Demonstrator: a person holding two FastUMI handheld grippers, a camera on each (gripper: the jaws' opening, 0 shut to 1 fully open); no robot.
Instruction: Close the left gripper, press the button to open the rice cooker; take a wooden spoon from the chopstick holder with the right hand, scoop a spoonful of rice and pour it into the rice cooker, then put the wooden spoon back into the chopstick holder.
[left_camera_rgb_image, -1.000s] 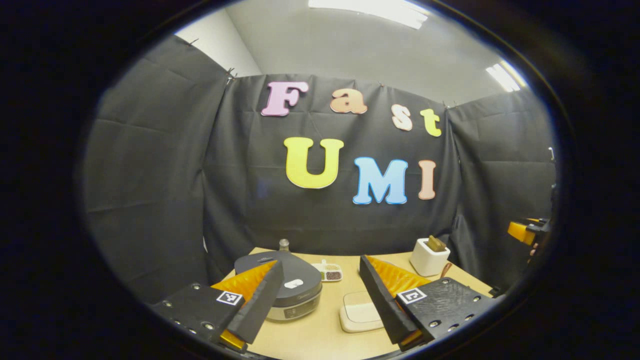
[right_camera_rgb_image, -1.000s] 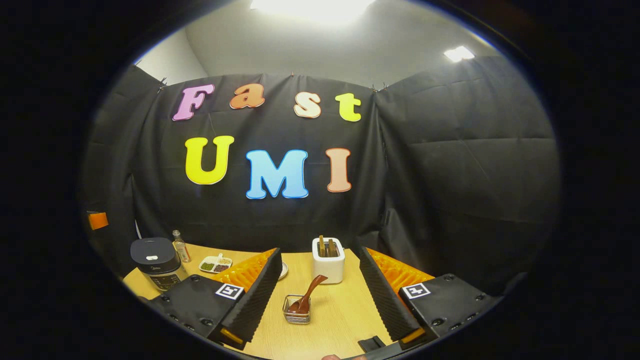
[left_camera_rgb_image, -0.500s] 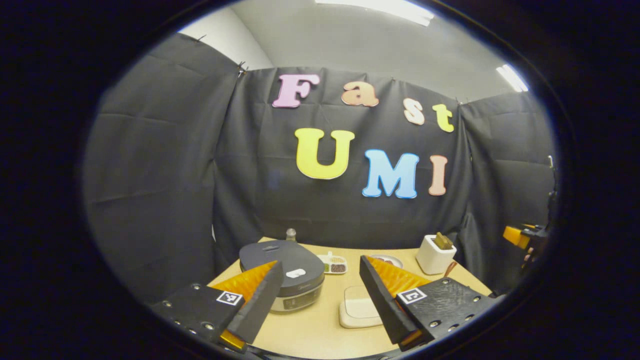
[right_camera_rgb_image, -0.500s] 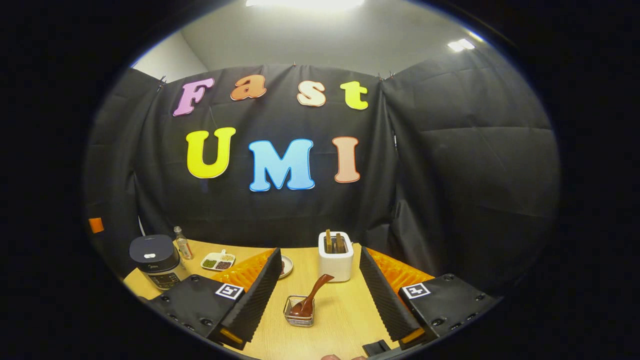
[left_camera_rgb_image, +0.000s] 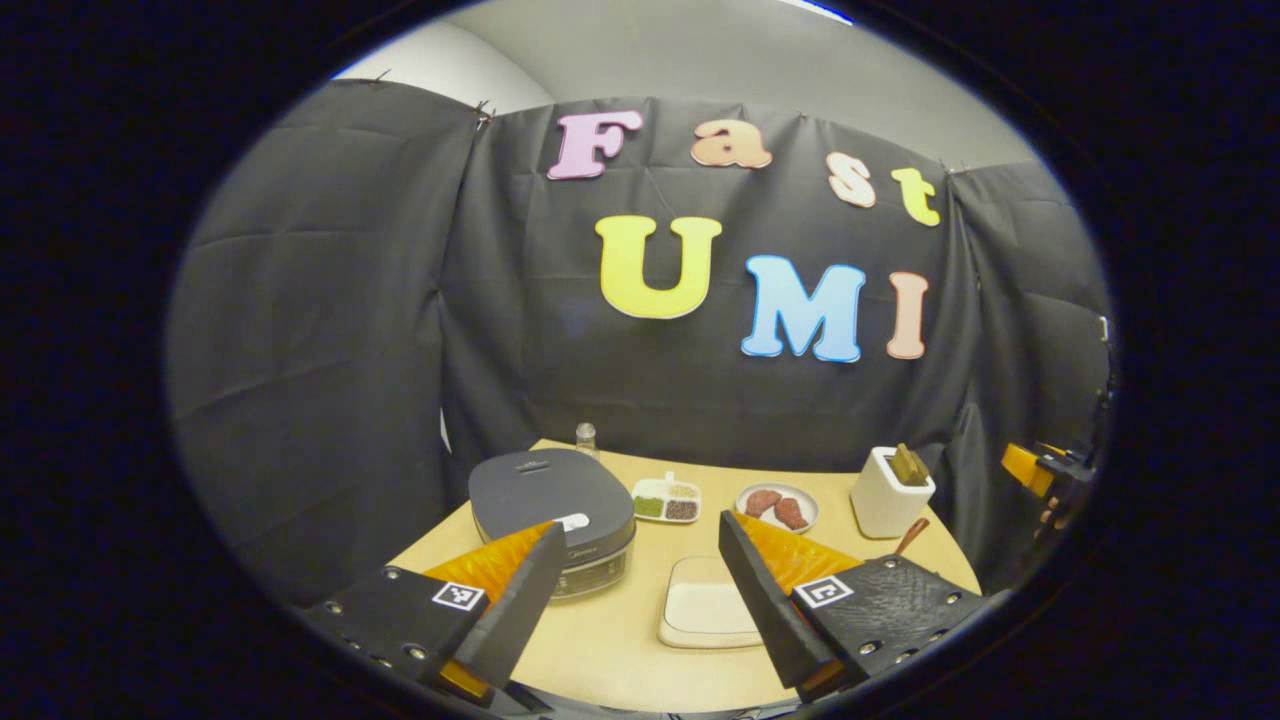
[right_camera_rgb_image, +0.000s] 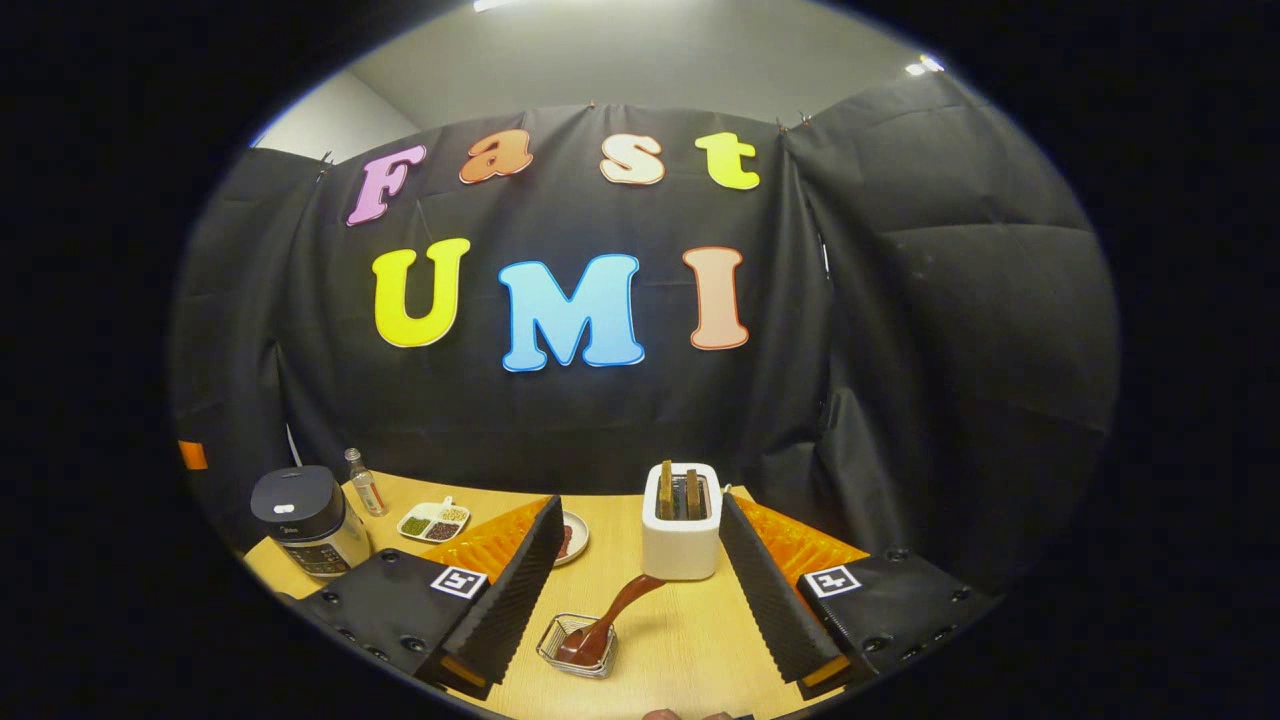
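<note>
A light wooden worktop (left_camera_rgb_image: 620, 650) is walled in by black cloth. The dark-lidded grey rice cooker (left_camera_rgb_image: 552, 500), lid down, is seen near its left edge, its white oval button (left_camera_rgb_image: 572, 522) just beyond the left gripper (left_camera_rgb_image: 632, 590), whose fingers are spread wide. If pressed unclosed, the button could be straddled and missed. The right gripper (right_camera_rgb_image: 640, 590), equally wide, is held above the brown wooden spoon (right_camera_rgb_image: 610, 620) in the wire chopstick holder (right_camera_rgb_image: 575, 650), which could be tipped.
</note>
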